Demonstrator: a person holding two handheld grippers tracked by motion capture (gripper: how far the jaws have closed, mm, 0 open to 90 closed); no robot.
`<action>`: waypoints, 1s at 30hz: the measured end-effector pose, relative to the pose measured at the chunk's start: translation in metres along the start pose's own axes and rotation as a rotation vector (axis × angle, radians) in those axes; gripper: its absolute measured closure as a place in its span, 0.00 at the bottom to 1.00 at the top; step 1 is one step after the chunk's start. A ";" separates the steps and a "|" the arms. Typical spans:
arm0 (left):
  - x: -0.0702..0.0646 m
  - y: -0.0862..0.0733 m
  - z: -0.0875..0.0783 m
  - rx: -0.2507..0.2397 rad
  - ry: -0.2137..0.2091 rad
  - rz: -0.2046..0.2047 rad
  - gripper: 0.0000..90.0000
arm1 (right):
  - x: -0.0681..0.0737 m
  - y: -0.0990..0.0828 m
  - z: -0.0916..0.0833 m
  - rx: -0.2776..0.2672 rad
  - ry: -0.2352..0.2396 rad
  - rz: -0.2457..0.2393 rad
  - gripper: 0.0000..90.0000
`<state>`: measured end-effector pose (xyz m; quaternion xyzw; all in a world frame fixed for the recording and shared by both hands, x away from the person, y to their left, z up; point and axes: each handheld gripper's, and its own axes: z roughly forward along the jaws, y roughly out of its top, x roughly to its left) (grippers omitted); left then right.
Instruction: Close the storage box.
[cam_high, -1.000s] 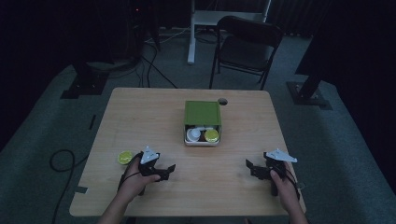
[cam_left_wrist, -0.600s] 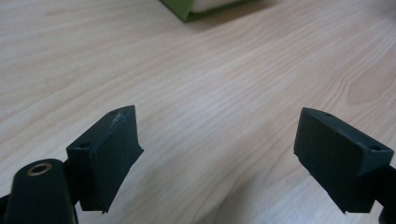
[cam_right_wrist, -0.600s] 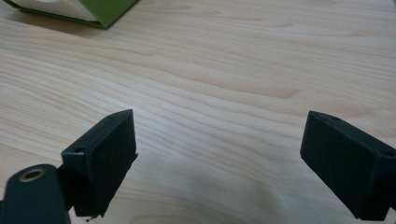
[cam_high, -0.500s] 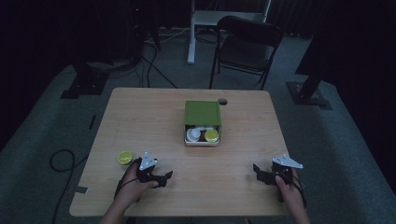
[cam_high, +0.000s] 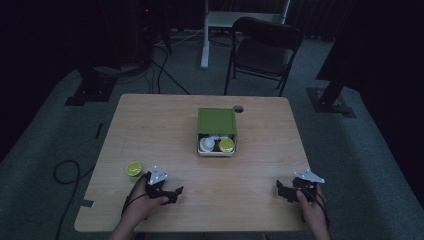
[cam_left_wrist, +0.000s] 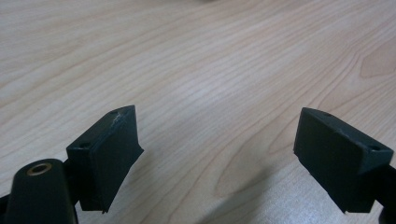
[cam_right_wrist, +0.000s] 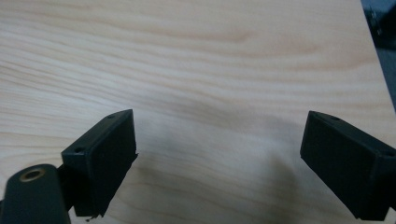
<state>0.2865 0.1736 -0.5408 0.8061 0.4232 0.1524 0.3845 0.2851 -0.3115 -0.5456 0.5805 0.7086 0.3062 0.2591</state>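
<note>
- Left tongs (cam_high: 176, 192) and right tongs (cam_high: 281, 189): both spread wide, nothing held, low over bare table (cam_high: 250, 165) at the near edge.
- Green box (cam_high: 216, 131) at table centre, open, with a white cup (cam_high: 206, 144) and a yellow cup (cam_high: 226, 145) inside.
- One yellow-green cup (cam_high: 133, 169) sits outside, just left of the left tongs.
- Judgement: packing partly done; that cup is left to go in.

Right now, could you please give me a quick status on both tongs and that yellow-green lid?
Left tongs open, empty. Right tongs open, empty. Yellow-green lid flat on table, just beside left tongs, untouched. Nothing between.
</note>
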 end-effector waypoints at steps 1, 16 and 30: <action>0.000 0.000 0.001 0.005 0.002 -0.003 0.16 | 0.000 -0.001 0.001 0.010 -0.008 0.006 0.11; -0.008 0.000 0.008 0.063 0.103 0.035 0.16 | -0.002 -0.003 0.006 0.020 -0.001 0.037 0.11; -0.008 0.000 0.009 0.063 0.104 0.035 0.16 | -0.002 -0.003 0.006 0.020 -0.001 0.037 0.11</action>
